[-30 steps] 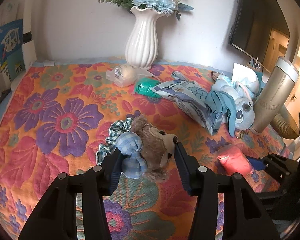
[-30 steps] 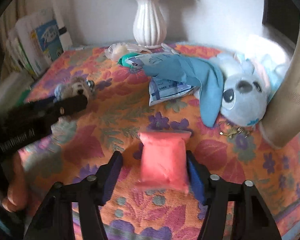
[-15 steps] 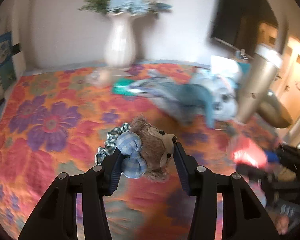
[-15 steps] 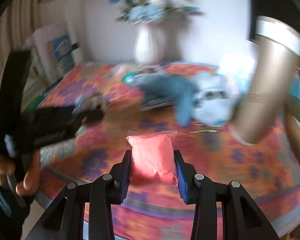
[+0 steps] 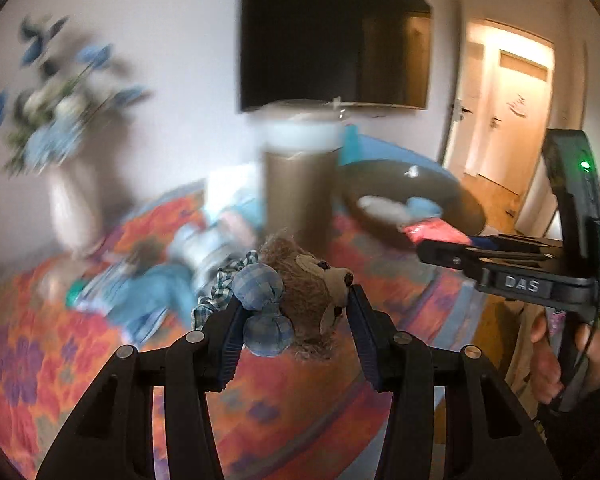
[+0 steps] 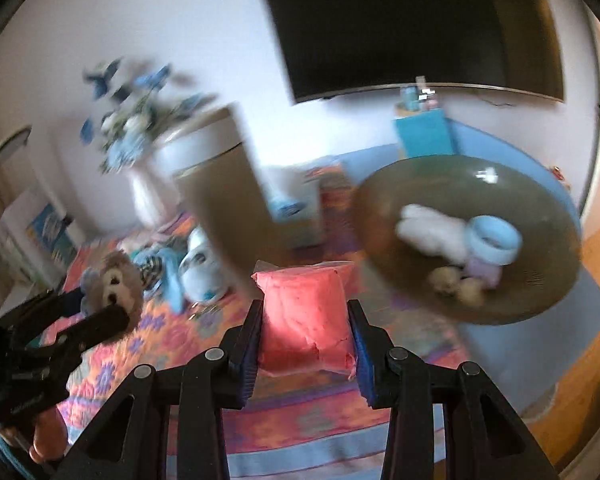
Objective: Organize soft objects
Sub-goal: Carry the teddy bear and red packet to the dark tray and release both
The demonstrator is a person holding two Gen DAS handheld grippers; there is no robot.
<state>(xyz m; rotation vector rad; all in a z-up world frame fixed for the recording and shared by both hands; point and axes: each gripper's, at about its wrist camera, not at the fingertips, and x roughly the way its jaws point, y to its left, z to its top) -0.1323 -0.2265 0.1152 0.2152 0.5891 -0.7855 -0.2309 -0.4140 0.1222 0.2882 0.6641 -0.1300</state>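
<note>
My left gripper is shut on a small brown plush toy with a blue checked bow, held above the flowered bedspread. It also shows at the left of the right wrist view. My right gripper is shut on a pink soft packet, held in the air; the packet shows in the left wrist view. A round brown basket lies to the right, holding a white plush, a light blue ring and small soft items.
A tall bronze cylinder stands between the bed items and the basket. A blue plush and packets lie on the bedspread. A white vase with blue flowers stands at the back left. A dark TV hangs on the wall.
Both grippers have lifted and swung right with their loads. The basket has come into view. The vase and bed items have slid to the left.
</note>
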